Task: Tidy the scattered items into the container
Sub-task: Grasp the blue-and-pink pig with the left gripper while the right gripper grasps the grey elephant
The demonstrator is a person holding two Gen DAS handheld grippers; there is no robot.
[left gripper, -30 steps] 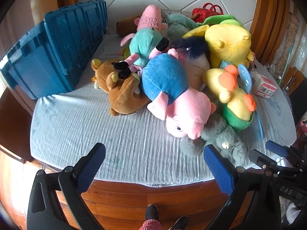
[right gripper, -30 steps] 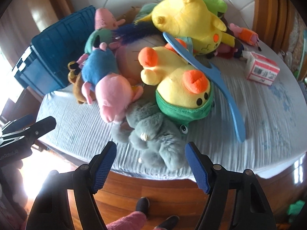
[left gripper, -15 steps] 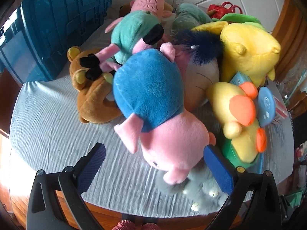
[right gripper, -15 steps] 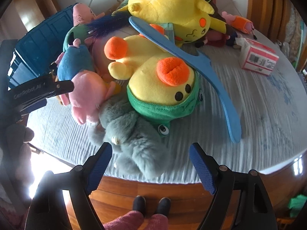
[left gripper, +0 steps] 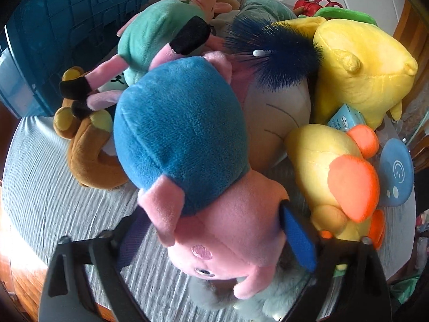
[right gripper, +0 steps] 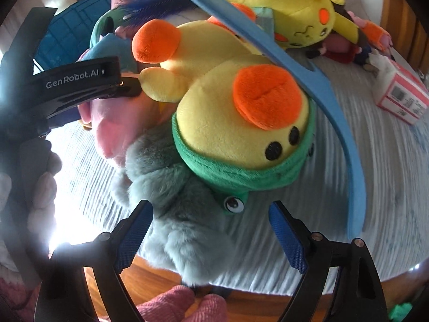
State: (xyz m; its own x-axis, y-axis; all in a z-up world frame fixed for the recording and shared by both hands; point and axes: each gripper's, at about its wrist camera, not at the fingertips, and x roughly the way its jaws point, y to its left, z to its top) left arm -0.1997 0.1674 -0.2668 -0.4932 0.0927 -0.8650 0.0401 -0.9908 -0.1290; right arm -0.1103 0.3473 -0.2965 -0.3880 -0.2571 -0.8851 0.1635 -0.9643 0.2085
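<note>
A pile of plush toys lies on the cloth-covered table. My left gripper (left gripper: 214, 238) is open, its fingers on either side of the pink head of the pig plush in a blue shirt (left gripper: 182, 139). My right gripper (right gripper: 211, 230) is open, straddling the grey furry plush (right gripper: 174, 185) at the table's front edge. The yellow duck plush with a green hood (right gripper: 236, 123) lies on the grey one. The blue plastic crate (left gripper: 53, 40) stands on its side at the back left. The left gripper's body (right gripper: 80, 83) shows in the right wrist view, over the pink pig head (right gripper: 118, 123).
A brown bear plush (left gripper: 88, 155), a green-shirted pig plush (left gripper: 158, 29), a big yellow plush (left gripper: 359, 64) and a dark blue furry toy (left gripper: 276, 56) crowd the pile. A long blue shoehorn (right gripper: 321, 94) lies across the duck. A pink-and-white carton (right gripper: 402, 99) sits at the right.
Both grippers have moved forward and down into the pile. The left one now brackets the pig's pink head; the right one has closed in over the grey plush.
</note>
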